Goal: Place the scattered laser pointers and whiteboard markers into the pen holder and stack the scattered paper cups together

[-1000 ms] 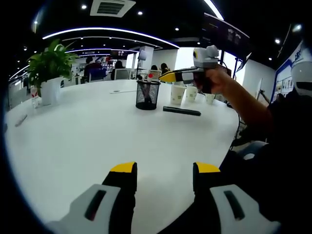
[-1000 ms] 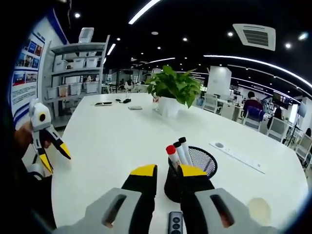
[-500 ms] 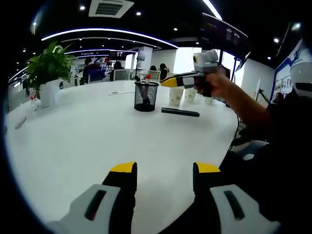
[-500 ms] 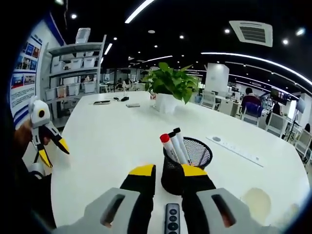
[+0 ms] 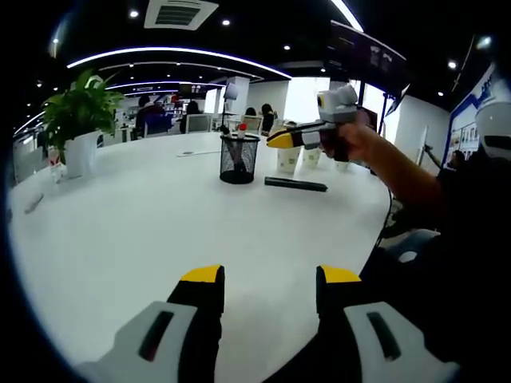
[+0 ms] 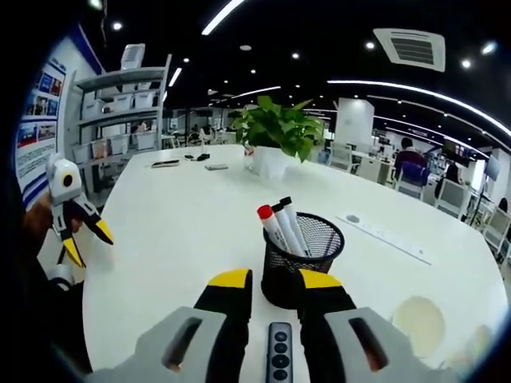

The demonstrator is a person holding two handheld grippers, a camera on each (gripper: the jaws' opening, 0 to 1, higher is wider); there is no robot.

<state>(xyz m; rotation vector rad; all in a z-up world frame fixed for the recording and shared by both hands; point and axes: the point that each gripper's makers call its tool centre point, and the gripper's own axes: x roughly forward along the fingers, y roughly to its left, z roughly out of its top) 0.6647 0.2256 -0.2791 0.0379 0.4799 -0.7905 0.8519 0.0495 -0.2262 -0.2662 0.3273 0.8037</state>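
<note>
My right gripper [image 6: 267, 289] has backed off, jaws spread and empty; markers [image 6: 279, 226] now stand in the pen holder [image 6: 302, 257] at twelve o'clock, so the laser pointer [image 6: 279, 361] between my jaws is next. Left gripper [image 5: 263, 287] hangs spread, idle.

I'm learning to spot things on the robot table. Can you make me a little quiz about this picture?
1. True or false: the markers stand inside the black mesh pen holder.
2. Multiple choice: what lies on the white table just below the right gripper? A) a green plant B) a black laser pointer with buttons C) a paper cup
3. Fill in the blank: the cap of one marker in the pen holder is coloured ____.

Key:
1. True.
2. B: the black laser pointer with buttons shows between the open jaws.
3. Red: the red cap tops the leftmost marker.
</note>
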